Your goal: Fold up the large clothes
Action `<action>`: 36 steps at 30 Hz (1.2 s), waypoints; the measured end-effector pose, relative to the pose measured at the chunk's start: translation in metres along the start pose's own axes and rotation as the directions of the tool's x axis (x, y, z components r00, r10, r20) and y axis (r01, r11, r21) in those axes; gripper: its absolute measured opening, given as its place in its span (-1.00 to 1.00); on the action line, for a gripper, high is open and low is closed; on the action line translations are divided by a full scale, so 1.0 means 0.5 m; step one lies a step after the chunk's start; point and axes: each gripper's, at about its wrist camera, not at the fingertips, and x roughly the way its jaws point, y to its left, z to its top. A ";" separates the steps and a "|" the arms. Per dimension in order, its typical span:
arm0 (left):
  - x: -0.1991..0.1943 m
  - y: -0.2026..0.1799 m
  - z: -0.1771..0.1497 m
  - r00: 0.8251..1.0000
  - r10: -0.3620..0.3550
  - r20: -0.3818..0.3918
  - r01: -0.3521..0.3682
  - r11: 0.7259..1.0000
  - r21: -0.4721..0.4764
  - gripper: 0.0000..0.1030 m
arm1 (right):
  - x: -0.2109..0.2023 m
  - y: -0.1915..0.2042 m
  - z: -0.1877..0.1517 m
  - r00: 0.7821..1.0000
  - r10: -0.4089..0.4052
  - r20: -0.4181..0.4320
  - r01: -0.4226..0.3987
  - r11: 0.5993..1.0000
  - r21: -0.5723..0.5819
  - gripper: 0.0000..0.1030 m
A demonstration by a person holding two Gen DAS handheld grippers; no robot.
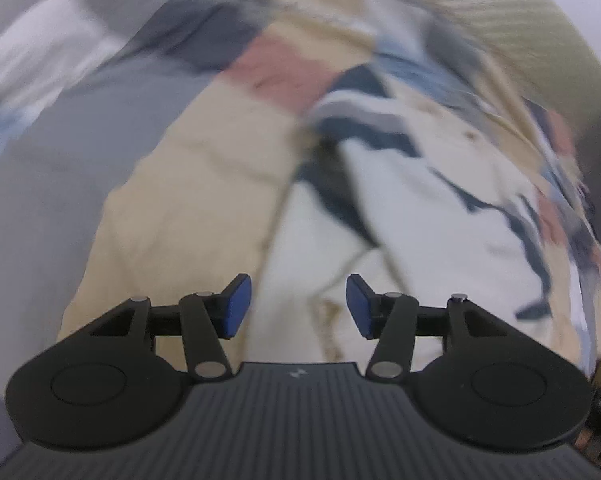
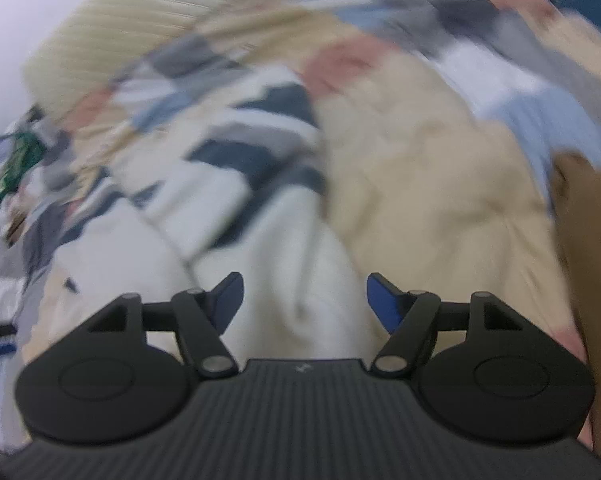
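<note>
A white garment (image 1: 340, 232) with dark blue and grey stripes lies crumpled on a patchwork bedspread (image 1: 204, 168). My left gripper (image 1: 299, 306) hovers above the white cloth, open, with nothing between its blue pads. The same white striped garment (image 2: 268, 216) fills the middle of the right wrist view. Over its white folds my right gripper (image 2: 303, 304) is open and holds nothing. Both views are blurred by motion.
The bedspread (image 2: 412, 168) has cream, pink, grey and blue patches. A ribbed cream pillow (image 1: 512, 28) lies at the far edge, also the pillow (image 2: 148, 4). A brown cloth (image 2: 588, 264) sits at the right. Green and mixed items (image 2: 12, 168) lie at the left.
</note>
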 end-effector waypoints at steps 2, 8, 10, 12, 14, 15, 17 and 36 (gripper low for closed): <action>0.029 0.019 0.000 0.998 0.002 -0.057 -0.006 0.998 -0.061 0.14 | 0.021 -0.029 -0.005 0.998 0.023 -0.055 -0.018 0.996 0.091 0.38; 0.121 0.028 -0.018 0.980 -0.014 -0.201 -0.023 0.983 -0.182 0.14 | 0.071 -0.067 -0.043 0.972 0.151 -0.179 -0.097 0.955 0.281 0.40; 0.136 0.013 -0.027 0.973 -0.039 -0.228 -0.001 0.985 -0.173 0.14 | 0.072 -0.058 -0.051 0.968 0.170 -0.187 -0.113 0.953 0.281 0.40; 0.134 0.005 -0.038 0.968 -0.096 -0.231 0.061 0.986 -0.156 0.14 | 0.074 -0.052 -0.061 0.951 0.233 -0.204 -0.162 0.936 0.312 0.39; 0.122 0.001 -0.042 0.957 -0.177 -0.230 0.142 0.977 -0.160 0.14 | 0.070 -0.049 -0.066 0.933 0.306 -0.192 -0.228 0.910 0.345 0.40; 0.114 0.002 -0.043 0.946 -0.236 -0.225 0.200 0.965 -0.172 0.14 | 0.067 -0.046 -0.065 0.925 0.330 -0.186 -0.252 0.903 0.348 0.40; 0.097 0.001 -0.047 0.915 -0.343 -0.214 0.306 0.933 -0.189 0.14 | 0.056 -0.037 -0.062 0.909 0.385 -0.158 -0.312 0.882 0.354 0.40; 0.108 -0.067 -0.099 0.891 -0.286 -0.353 0.304 0.953 -0.006 0.30 | 0.072 0.002 -0.078 0.875 0.433 -0.215 -0.355 0.877 0.322 0.41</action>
